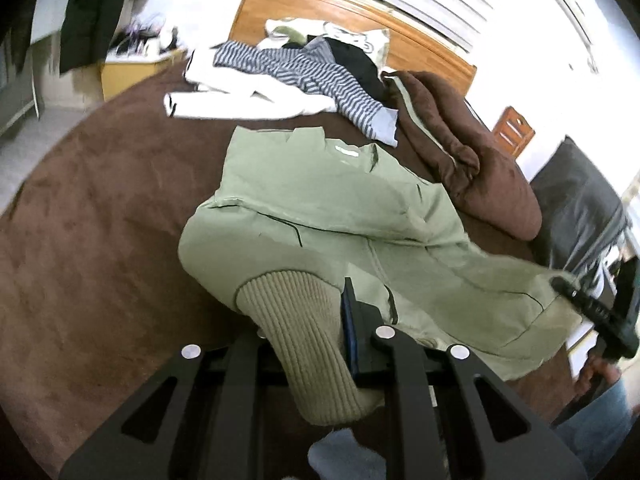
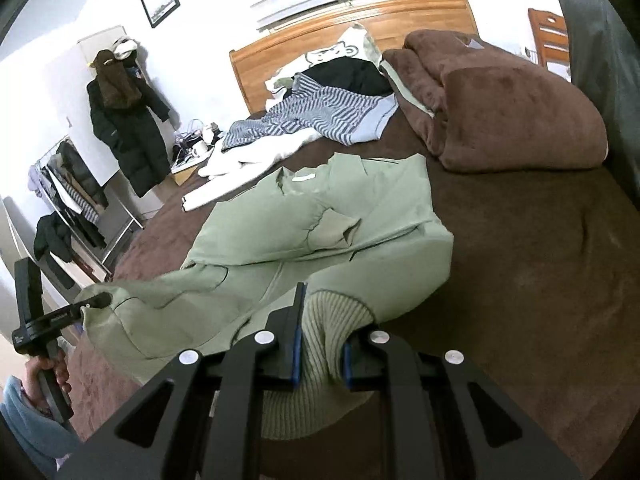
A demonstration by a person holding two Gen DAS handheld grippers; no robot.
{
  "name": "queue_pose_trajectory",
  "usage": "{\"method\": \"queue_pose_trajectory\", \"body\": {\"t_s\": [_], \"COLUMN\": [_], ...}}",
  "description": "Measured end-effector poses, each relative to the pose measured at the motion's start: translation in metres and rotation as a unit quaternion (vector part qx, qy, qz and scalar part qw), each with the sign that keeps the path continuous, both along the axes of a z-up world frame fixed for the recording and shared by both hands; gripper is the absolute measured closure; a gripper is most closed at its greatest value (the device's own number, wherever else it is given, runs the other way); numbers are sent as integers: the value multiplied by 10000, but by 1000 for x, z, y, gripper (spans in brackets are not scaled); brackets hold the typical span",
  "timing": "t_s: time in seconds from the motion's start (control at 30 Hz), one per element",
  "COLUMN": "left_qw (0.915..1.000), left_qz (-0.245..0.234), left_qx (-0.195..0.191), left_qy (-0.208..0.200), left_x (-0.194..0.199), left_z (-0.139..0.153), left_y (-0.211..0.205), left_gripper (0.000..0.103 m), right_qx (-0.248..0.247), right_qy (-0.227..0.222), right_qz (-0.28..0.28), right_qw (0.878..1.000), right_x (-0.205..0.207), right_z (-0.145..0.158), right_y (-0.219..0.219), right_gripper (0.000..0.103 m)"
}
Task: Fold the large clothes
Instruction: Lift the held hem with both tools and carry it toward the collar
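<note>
I had the green jacket point(image 1: 320, 208) spread over the brown bedspread point(image 1: 100, 220), its collar end toward the wooden headboard point(image 2: 360, 20) and its hem toward the foot edge where I stood. My left gripper point(image 1: 320, 320) was clamped on the ribbed cuff point(image 1: 304, 328) of one sleeve, the knit bunched between the blue-lined pads and hanging down past them. My right gripper point(image 2: 322, 344) was clamped the same way on the other ribbed cuff point(image 2: 320, 360), its jaws drawn close together with the fabric pinched between. Both cuffs were lifted off the bed, so the sleeves rose in soft arches from the jacket's body, which lay flat behind them. In the right wrist view my left hand point(image 2: 46, 376) showed at the left edge, gripping its tool's handle. Beyond the jacket, nearer the headboard, lay a white garment point(image 2: 256, 152) with a striped top point(image 2: 320, 116) partly over it, and a black garment point(image 2: 352, 72) behind those. A folded brown blanket point(image 2: 512, 108) sat by the right edge of the bed, apart from the jacket. Off the bed's left side, a dark long coat point(image 2: 128, 128) hung on the wall.
</note>
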State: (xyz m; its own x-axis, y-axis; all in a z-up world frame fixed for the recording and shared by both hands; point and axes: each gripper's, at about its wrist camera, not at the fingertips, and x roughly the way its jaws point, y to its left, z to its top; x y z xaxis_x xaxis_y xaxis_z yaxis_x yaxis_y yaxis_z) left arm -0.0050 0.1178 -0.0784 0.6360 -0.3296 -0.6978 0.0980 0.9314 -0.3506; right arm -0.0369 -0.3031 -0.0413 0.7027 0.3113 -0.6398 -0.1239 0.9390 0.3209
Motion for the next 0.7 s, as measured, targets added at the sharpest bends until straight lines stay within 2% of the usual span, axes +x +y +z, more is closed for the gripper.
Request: {"method": "queue_pose_trajectory", "body": {"t_s": [0.13,0.47,0.7], "left_qw": [9982,9983,9990], "left_qz": [100,174,323], "left_qx": [512,453,290], "left_qy": [-284,-307,-44], "left_x": [-26,-85,-100], "left_z": [12,46,33], "left_y": [-6,3,9], "left_gripper": [85,85,85], "right_qx": [-94,-159,-160], "right_qy": [-97,175,279], "right_qz": [57,186,117], "right_qw": [9999,9995,9994], "right_x": [-24,-82,-103], "right_z": [7,33,30], "right_y": [7,3,7], "right_gripper": [89,89,89]}}
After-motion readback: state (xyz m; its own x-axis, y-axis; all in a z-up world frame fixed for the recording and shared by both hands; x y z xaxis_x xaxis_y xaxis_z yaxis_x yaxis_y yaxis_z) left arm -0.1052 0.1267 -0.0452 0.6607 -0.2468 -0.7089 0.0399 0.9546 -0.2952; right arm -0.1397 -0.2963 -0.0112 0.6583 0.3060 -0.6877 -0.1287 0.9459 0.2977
